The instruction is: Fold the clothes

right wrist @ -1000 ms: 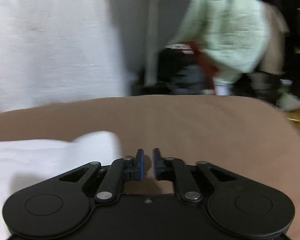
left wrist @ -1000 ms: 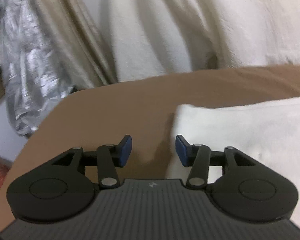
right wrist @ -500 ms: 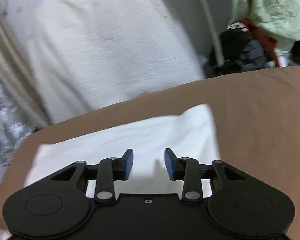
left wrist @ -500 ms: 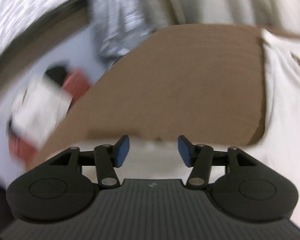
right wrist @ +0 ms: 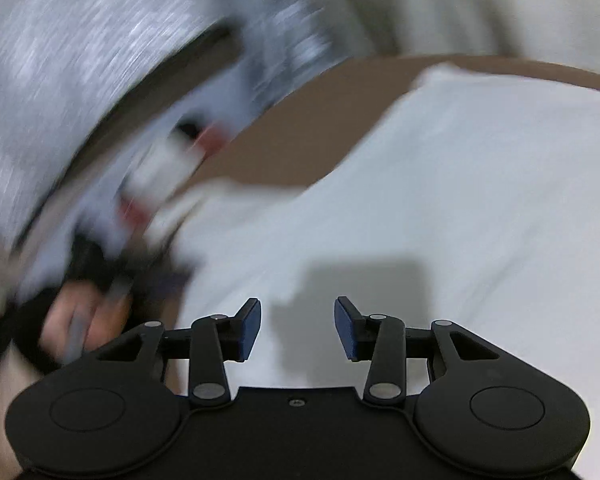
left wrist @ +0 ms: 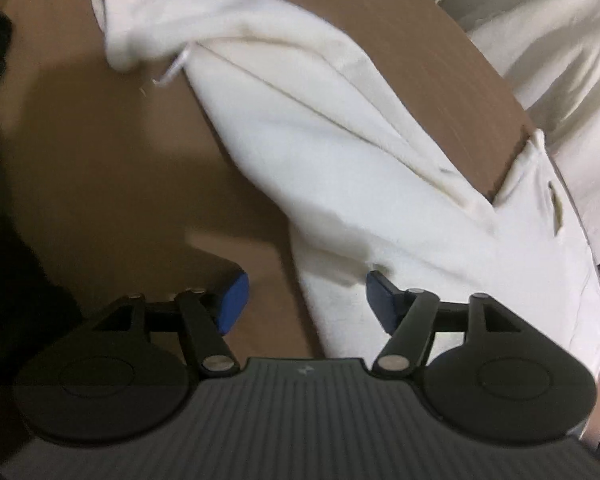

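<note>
garment (left wrist: 340, 132): white, soft fabric, lies on the brown surface (left wrist: 120, 152). In the left wrist view it runs diagonally from top left to lower right; a rolled sleeve or cuff end sits at the top left, long fold creases run along its length.
garment edge: near the surface's right rim a flap with a slit like a buttonhole lies over the edge.
left gripper (left wrist: 304, 300): points down at the surface, above the garment's lower left border. Left finger over bare brown, right finger over white fabric.
left fingers: wide apart, blue pads (left wrist: 234, 300) clear of cloth; jaws have just been opening. Fabric edge lies below the gap; nothing is pinched.
right gripper (right wrist: 296, 328): above the white garment (right wrist: 440, 208), its shadow falls on the cloth right ahead.
right fingers: moderately spread, blue pads (right wrist: 250, 326) empty; jaws have just been opening. Nothing between them, cloth lies underneath.
right view quality: heavy motion blur on the left half, details there unreadable.
hand (right wrist: 76, 320): a person's hand shows at lower left of the right wrist view, blurred, wrapped round something dark; cannot tell what.
background: pale draped cloth (left wrist: 560, 48) behind the surface's far right edge.
</note>
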Demonstrator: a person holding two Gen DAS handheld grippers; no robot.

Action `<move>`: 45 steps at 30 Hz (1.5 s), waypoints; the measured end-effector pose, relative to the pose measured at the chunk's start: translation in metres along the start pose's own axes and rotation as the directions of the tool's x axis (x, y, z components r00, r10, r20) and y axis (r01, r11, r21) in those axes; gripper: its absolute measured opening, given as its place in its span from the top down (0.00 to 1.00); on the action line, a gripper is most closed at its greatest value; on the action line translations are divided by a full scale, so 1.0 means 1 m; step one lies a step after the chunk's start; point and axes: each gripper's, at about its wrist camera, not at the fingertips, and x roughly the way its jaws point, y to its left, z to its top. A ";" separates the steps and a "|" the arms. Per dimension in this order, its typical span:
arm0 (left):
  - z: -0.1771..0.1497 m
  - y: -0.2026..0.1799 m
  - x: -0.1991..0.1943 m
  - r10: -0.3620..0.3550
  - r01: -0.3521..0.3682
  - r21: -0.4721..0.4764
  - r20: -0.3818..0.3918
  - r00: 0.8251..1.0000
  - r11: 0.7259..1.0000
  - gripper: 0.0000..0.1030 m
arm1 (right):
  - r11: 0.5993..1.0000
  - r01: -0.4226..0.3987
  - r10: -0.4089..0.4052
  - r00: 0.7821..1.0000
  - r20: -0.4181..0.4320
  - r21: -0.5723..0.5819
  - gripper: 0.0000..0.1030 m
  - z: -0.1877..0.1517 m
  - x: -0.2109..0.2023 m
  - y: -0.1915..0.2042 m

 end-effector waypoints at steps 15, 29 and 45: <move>0.024 -0.015 -0.056 -0.246 0.247 0.050 0.383 0.890 0.968 0.94 | 0.875 0.192 -0.229 0.973 -0.029 -0.444 0.33 -0.078 0.040 0.128; 0.027 0.024 -0.001 -0.174 0.223 -0.230 0.218 0.960 0.947 0.92 | 0.923 0.031 -0.084 0.989 -0.122 -0.382 0.81 -0.085 0.046 0.117; 0.039 0.062 -0.023 0.043 0.050 -0.316 0.281 0.959 0.947 0.36 | 0.908 -0.198 0.093 0.955 -0.281 -0.370 0.63 -0.080 0.035 0.119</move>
